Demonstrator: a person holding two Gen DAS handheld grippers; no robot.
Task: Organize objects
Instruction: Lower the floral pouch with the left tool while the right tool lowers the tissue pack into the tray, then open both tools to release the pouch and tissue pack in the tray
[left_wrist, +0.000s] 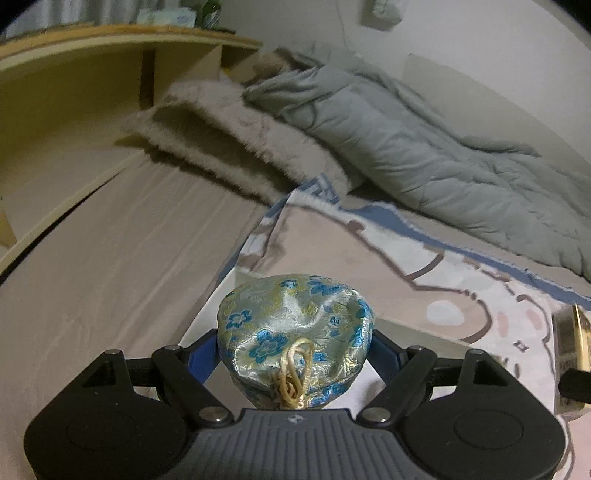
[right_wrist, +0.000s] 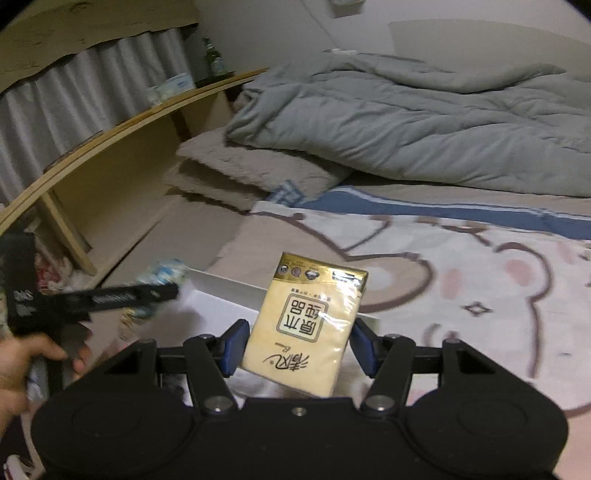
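My left gripper (left_wrist: 295, 347) is shut on a silver brocade pouch (left_wrist: 295, 325) with blue flowers and a gold drawstring, held above a white box (left_wrist: 417, 332) on the bed. My right gripper (right_wrist: 301, 343) is shut on a yellow tissue pack (right_wrist: 306, 321) with printed characters, held above the same white box (right_wrist: 221, 288). In the right wrist view the left gripper (right_wrist: 110, 295) and the pouch (right_wrist: 162, 273) show blurred at the left, with a hand (right_wrist: 22, 365) holding it. The tissue pack shows at the right edge of the left wrist view (left_wrist: 572, 354).
The bed carries a bear-print blanket (right_wrist: 461, 280), a beige fluffy pillow (left_wrist: 236, 147) and a bunched grey duvet (right_wrist: 406, 122). A wooden headboard shelf (right_wrist: 122, 125) runs along the left, with a green bottle (right_wrist: 212, 59) and a tissue pack (right_wrist: 173, 85) on top.
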